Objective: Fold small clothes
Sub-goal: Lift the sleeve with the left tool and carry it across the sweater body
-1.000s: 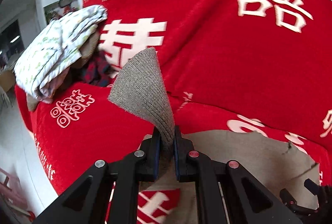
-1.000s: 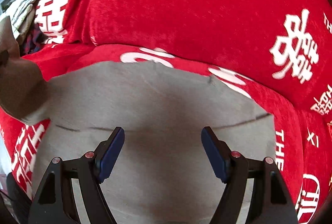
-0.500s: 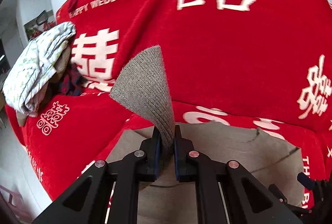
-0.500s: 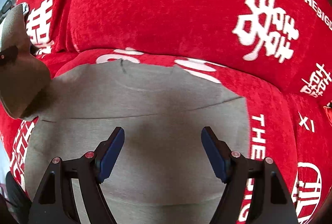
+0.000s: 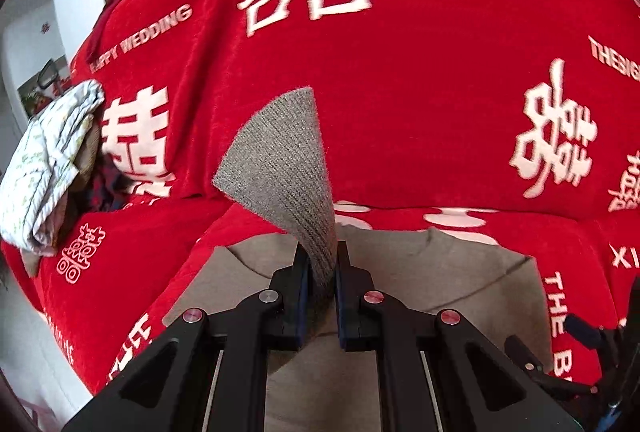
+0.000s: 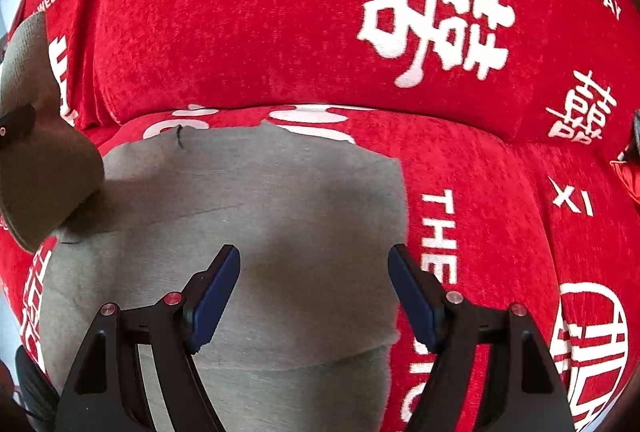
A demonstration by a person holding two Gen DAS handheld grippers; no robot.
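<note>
Left wrist view only: heap of folded clothes [image 5: 50, 167] at far left of red sofa cover [image 5: 420, 103]. Right wrist view only: full spread of grey knit garment [image 6: 256, 232] on seat. Left tool [image 5: 321, 268] — clamped on garment's corner, lifted upright. Right tool [image 6: 314, 272] — wide apart, empty, above garment's flat middle.

Bright, even daylight fills both fisheye views, which bulge and darken to black at the corners, with soft shadows on the grey garment [image 6: 280, 232] and slight motion blur on the red cover's [image 5: 420, 111] white characters.
</note>
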